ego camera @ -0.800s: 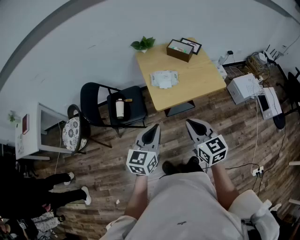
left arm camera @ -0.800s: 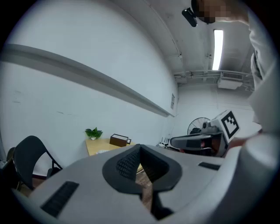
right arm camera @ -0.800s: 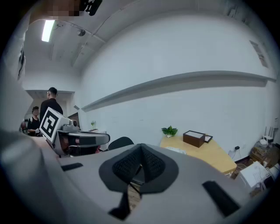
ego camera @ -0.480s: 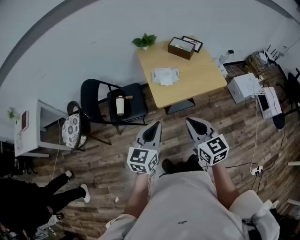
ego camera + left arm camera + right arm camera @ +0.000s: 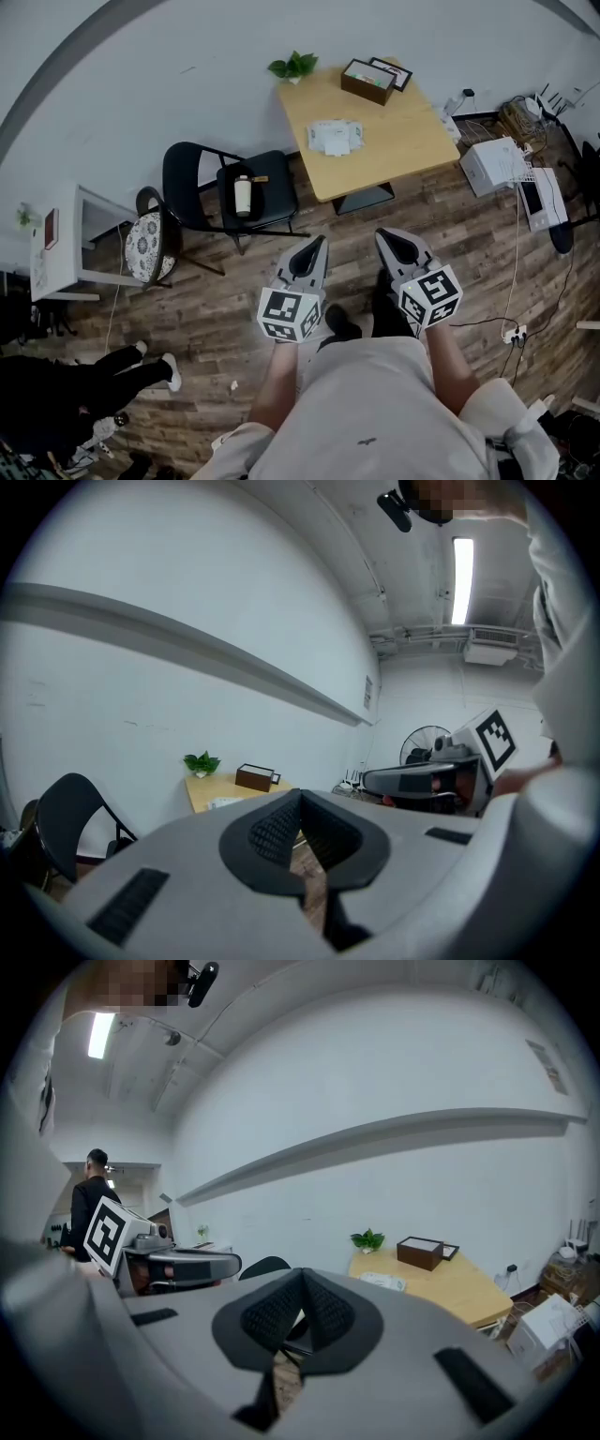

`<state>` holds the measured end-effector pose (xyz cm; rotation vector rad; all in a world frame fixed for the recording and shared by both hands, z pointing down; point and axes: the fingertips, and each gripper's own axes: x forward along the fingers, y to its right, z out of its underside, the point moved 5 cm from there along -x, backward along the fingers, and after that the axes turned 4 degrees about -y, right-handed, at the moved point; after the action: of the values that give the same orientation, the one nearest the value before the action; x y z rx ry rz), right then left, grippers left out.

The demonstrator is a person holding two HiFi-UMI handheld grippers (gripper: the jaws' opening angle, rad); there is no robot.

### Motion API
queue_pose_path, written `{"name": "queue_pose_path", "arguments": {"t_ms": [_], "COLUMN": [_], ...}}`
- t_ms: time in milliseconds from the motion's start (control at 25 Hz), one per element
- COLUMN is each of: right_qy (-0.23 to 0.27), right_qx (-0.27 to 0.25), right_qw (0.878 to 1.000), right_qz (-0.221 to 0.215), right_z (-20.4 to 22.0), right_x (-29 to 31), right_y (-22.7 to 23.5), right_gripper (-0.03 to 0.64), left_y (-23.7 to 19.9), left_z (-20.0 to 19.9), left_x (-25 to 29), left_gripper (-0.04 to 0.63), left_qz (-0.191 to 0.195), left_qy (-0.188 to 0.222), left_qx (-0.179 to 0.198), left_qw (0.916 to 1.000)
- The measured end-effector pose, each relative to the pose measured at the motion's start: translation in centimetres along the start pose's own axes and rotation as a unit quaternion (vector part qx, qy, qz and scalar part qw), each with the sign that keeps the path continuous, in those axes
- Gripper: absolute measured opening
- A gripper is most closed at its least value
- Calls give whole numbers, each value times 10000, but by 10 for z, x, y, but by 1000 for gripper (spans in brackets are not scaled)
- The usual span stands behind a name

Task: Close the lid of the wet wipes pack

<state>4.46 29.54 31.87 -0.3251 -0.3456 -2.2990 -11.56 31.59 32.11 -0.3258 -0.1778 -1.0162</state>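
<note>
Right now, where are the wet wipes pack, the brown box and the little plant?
wet wipes pack (image 5: pixel 335 137), head view, middle of the pack
brown box (image 5: pixel 367 82), head view, its top face
plant (image 5: pixel 294 66), head view, its leaves

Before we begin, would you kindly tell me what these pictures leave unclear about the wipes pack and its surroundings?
Lid of the wipes pack: too small in the head view to tell open from shut, and just as tiny in both gripper views.
Label of the bottle on the chair: too small in the head view.
The person at lower left in the head view: cut off by the picture's edge.
</note>
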Motion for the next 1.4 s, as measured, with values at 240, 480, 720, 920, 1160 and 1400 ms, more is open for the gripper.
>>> {"name": "queue_pose_path", "arguments": {"t_ms": [240, 480, 720, 920, 1160, 1400], "right_qy": [-35, 6, 0, -17, -37, -26], "right_qx": [16, 19, -41, -44, -65, -86], "right_qw": [10000, 9998, 9996, 9993, 9978, 9960], "right_qz": [-85, -212, -280, -359, -665, -885], "right_z": [6, -4, -18, -28, -39, -50], "right_x": [4, 19, 35, 52, 71, 87], "right_y": [13, 40, 78, 111, 148, 186], "right_gripper": [-2, -2, -2, 51, 128, 132], "left_y": [2, -3, -7, -9, -11, -8], "left_z": [5, -4, -22, -33, -46, -55], "left_x": [10, 31, 66, 100, 145, 180], "left_gripper": [6, 6, 6, 8, 84, 87], "left_qz": [-120, -266, -466, -456, -554, -732], "left_qy": [-59, -67, -7, -64, -243, -248], "left_qx": [-56, -54, -61, 6, 130, 75], "left_qw": [9999, 9996, 9989, 9989, 9981, 9970]}}
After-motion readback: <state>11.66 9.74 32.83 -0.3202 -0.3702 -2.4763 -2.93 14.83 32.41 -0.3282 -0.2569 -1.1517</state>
